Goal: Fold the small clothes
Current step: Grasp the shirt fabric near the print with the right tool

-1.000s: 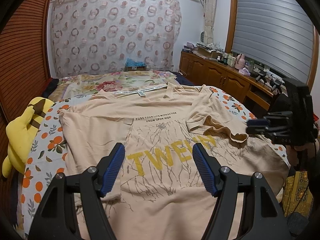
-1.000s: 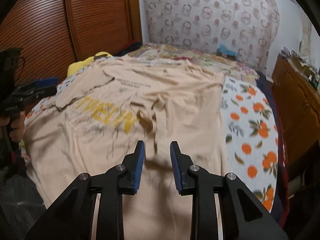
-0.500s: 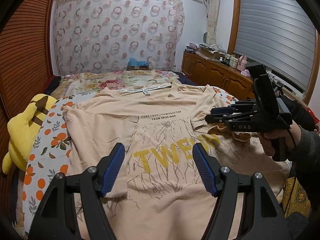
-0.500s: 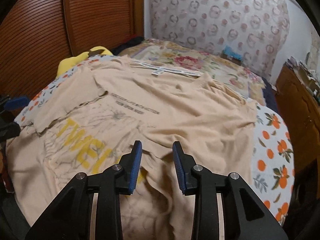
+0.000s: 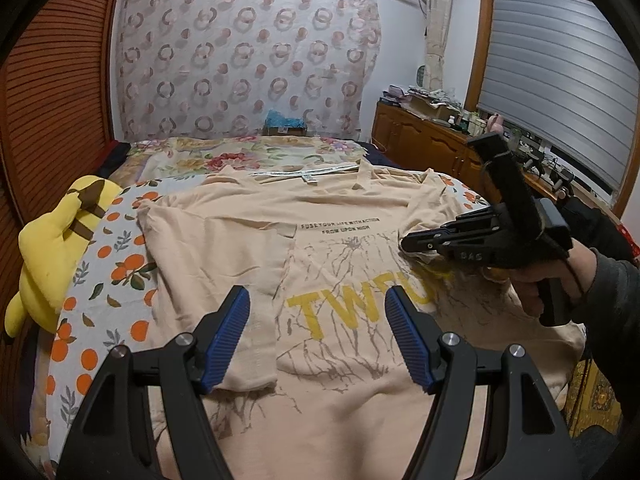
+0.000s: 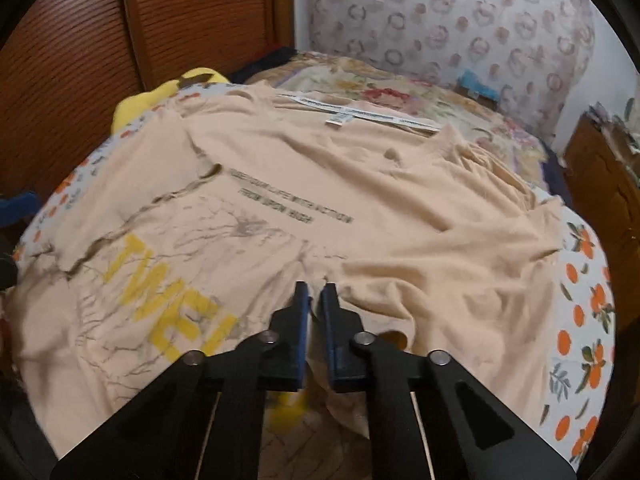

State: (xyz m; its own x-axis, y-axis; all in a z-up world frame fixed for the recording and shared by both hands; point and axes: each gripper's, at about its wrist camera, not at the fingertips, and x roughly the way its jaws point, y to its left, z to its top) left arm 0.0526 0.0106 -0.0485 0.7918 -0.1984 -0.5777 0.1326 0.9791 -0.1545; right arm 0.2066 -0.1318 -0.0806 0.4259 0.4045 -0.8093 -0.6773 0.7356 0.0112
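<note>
A: Listing the left wrist view: beige T-shirt [image 5: 344, 240] spread on the bed [image 5: 100, 300]; left tool [image 5: 318, 336] gaping, empty, over its hem.

B: Right wrist view: right tool [image 6: 313, 300] clamped on the T-shirt's folded sleeve edge [image 6: 332, 276]; yellow plush [image 6: 160, 96] far left.

T-shirt [image 5: 344, 248] print "FROM UPON HIGH", "TWE"

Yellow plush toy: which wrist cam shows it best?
Left wrist view: the yellow plush toy lies in full at the bed's left edge, brown stripes visible. The right wrist view catches only its top, blurred, behind the beige T-shirt.
</note>
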